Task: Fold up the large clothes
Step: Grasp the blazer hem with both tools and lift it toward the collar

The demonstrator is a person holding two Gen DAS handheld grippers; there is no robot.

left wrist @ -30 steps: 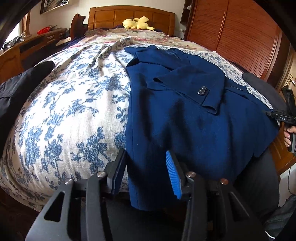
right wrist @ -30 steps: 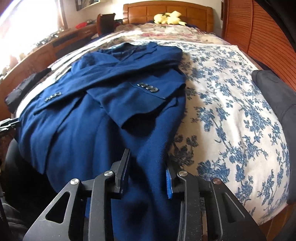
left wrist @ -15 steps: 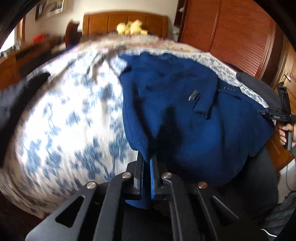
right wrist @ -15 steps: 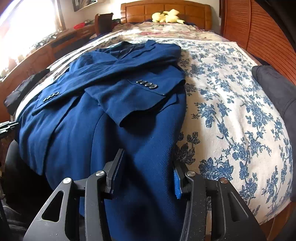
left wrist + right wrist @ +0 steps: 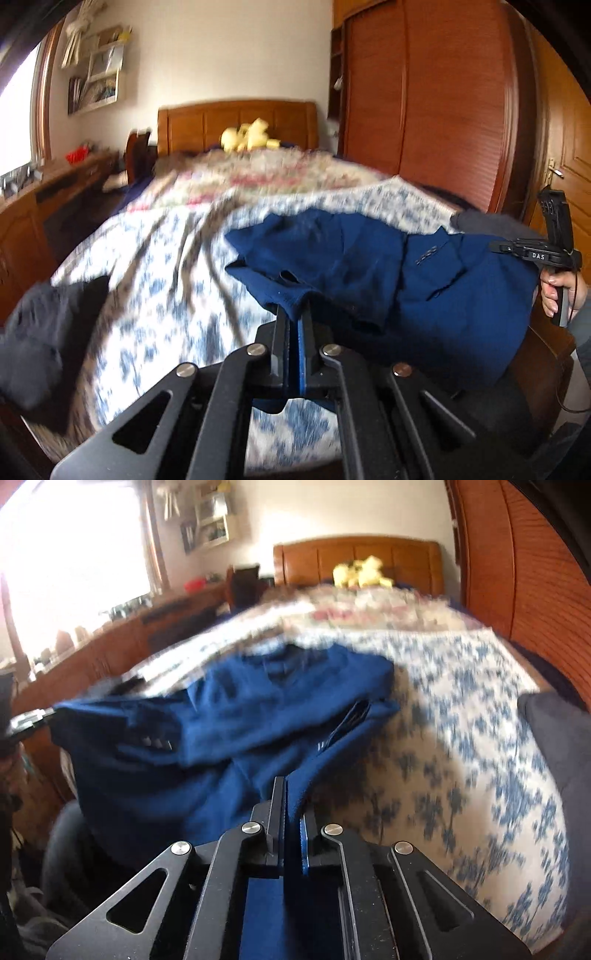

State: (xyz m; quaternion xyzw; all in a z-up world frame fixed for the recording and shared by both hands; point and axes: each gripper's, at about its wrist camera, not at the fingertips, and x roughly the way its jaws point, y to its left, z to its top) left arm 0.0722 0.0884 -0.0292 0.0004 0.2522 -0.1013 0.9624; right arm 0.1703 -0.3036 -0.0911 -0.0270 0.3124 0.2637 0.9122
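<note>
I hold the near hem of the dark blue woven jacket (image 5: 388,273) pinched in both tools, left tool (image 5: 293,350) and right tool (image 5: 291,834); its length lies ahead of me on the blue-flowered bed (image 5: 177,258), toward the headboard.

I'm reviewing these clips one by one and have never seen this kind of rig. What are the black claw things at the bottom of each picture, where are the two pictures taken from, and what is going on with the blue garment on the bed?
There is no robot here. A person holds a hand-operated two-finger gripper in each hand, and each gripper carries a wide-angle camera looking forward along its fingers. So the black claw in each picture is that gripper itself.

The left wrist view shows the left gripper shut on the near edge of a blue jacket. At the right edge of that view, the person's other hand holds the second tool. The right wrist view shows the right gripper shut on another part of the same jacket's near edge.

The jacket lies on a bed with a blue floral bedspread; its held edge is raised off the cover. A yellow soft toy sits by the headboard.
</note>
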